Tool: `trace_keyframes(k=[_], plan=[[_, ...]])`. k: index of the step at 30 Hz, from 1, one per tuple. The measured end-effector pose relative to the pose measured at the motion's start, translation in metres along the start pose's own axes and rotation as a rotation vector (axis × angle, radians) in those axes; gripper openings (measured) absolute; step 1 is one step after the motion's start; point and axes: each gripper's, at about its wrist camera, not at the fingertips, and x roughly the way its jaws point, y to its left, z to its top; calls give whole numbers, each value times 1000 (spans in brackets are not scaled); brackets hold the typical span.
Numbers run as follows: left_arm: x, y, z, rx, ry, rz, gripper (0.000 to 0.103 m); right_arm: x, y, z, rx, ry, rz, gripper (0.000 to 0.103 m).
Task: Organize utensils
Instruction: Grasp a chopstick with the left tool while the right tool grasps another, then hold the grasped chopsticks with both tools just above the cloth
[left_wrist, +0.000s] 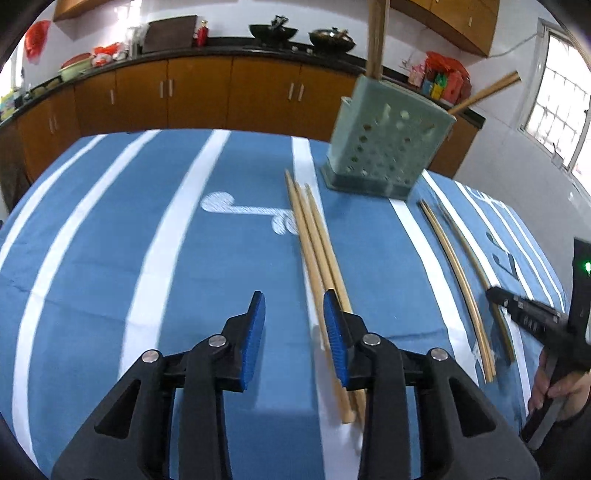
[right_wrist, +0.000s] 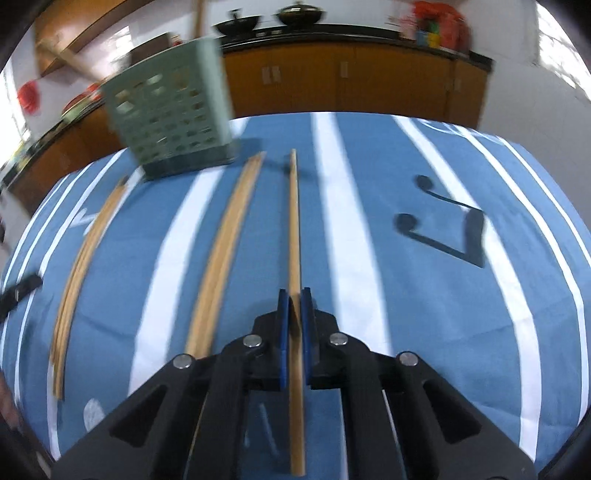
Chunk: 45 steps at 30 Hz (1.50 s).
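Worktop (left_wrist: 110, 258) covered by a blue cloth with white stripes and printed music-note motifs; weave looks matte and flat.

Utensil holder (left_wrist: 384, 147): pale green plastic, box-shaped, walls perforated with round and square holes, darker base. It stands upright at the far side of the cloth. Several wooden sticks (left_wrist: 376, 37) already stand in it, one leaning out to the side.

Chopsticks: slim, round, light-coloured wood or bamboo, smooth finish. Three lie together in a bundle (left_wrist: 314, 243) near the cloth's middle, running from just in front of the holder back toward the camera. A further pair (left_wrist: 458, 273) lies to the right of the bundle, well apart from it.

Left hand-held gripper (left_wrist: 295, 325): black plastic arms, steel pivot pins, blue ribbed pads. Jaws stand partly apart with nothing between them. The bundle's near ends pass just beside and under the right-side pad (left_wrist: 334, 332); contact cannot be judged.

Right hand-held gripper (right_wrist: 294, 295): same build. Its blue pads are drawn together on a single chopstick (right_wrist: 294, 221), which runs straight between them, its far end pointing toward the holder and its near end reaching back under the gripper body. The stick appears to lie along the cloth. In the left wrist view this gripper appears at the right edge, with a hand (left_wrist: 557, 384) on its grip.
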Motion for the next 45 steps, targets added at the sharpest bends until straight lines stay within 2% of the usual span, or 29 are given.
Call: trace_keyframes(k=[3,8,12,15,22,27,45], plan=[[8,-7,-5,20,31,-12,27,1,-11,3,42,2,2,8],[18,-16,-9,51,66,-9,20,1,-10,2,15,-5,-9,8],[24,-20,-9,80,70,30,16,2,-10,4,13,-4,-4,8],[26,-21,-7,96,67,65,8,2,-8,3,3,-4,4,8],[31,9,9,38,62,105,7,4,-1,6,-27,-4,14,8],[32,28,15,-12,52,58,7,9,-6,13,-23,-17,-17,8],[31,31,14,-54,41,38,8,11,-9,16,-13,-25,-20,8]])
